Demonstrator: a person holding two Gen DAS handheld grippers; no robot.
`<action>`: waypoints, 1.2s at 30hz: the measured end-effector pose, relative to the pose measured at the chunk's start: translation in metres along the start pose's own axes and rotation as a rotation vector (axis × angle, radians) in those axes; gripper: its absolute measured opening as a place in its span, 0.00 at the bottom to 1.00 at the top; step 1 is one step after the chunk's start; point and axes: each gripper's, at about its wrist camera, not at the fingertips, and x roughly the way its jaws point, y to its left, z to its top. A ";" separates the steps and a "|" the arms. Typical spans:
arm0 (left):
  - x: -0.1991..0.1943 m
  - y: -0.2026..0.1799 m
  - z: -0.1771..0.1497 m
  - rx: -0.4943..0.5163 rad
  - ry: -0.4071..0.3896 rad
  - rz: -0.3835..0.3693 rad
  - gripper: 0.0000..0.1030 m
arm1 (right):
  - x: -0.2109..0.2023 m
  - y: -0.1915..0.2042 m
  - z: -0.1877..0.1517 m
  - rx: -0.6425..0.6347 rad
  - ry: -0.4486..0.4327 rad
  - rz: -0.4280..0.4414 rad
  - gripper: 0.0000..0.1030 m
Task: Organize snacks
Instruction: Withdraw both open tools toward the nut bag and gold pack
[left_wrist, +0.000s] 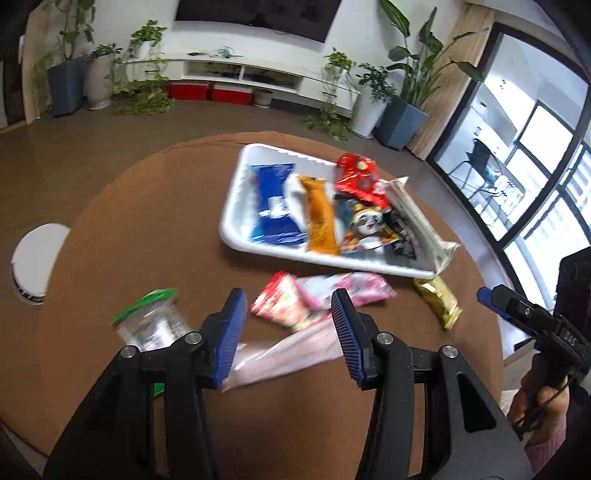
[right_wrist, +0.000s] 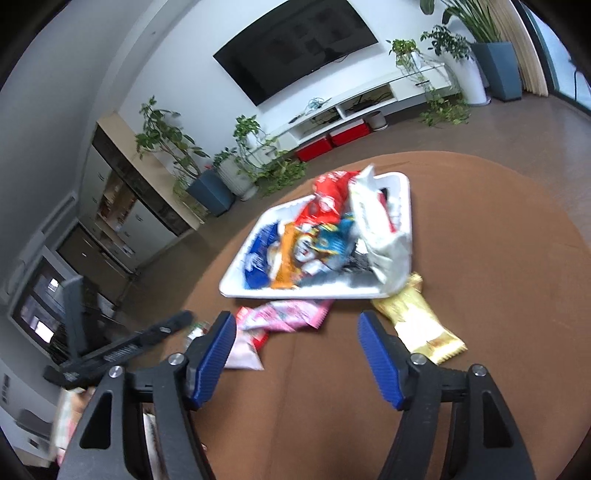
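A white tray (left_wrist: 236, 206) (right_wrist: 295, 294) on the round brown table holds a blue packet (left_wrist: 273, 203), an orange one (left_wrist: 321, 218), a red one (left_wrist: 358, 177), a panda-print one (left_wrist: 369, 225) and a long white one (left_wrist: 417, 218). Loose on the cloth in front of it lie a red-and-pink packet (left_wrist: 284, 302), a pink packet (left_wrist: 354, 288) (right_wrist: 291, 314), a gold packet (left_wrist: 437, 301) (right_wrist: 417, 321), a green-topped clear packet (left_wrist: 151, 321) and a pale pink packet (left_wrist: 288, 350) (right_wrist: 242, 354). My left gripper (left_wrist: 288, 295) is open above the pale pink packet. My right gripper (right_wrist: 295, 321) is open over bare cloth.
A round white object (left_wrist: 37, 254) sits beyond the table's left edge. A person's hand (left_wrist: 535, 406) holds the right gripper's handle at the right. Potted plants, a white TV unit and red boxes line the far wall; windows stand at the right.
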 end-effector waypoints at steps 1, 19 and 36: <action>-0.005 0.005 -0.006 0.000 -0.002 0.019 0.49 | -0.001 -0.002 -0.004 -0.011 0.001 -0.019 0.69; -0.014 0.058 -0.039 -0.117 0.035 0.146 0.50 | 0.002 -0.025 -0.025 -0.119 0.032 -0.192 0.70; 0.005 0.072 -0.038 -0.172 0.068 0.203 0.50 | 0.023 -0.028 -0.014 -0.218 0.088 -0.276 0.70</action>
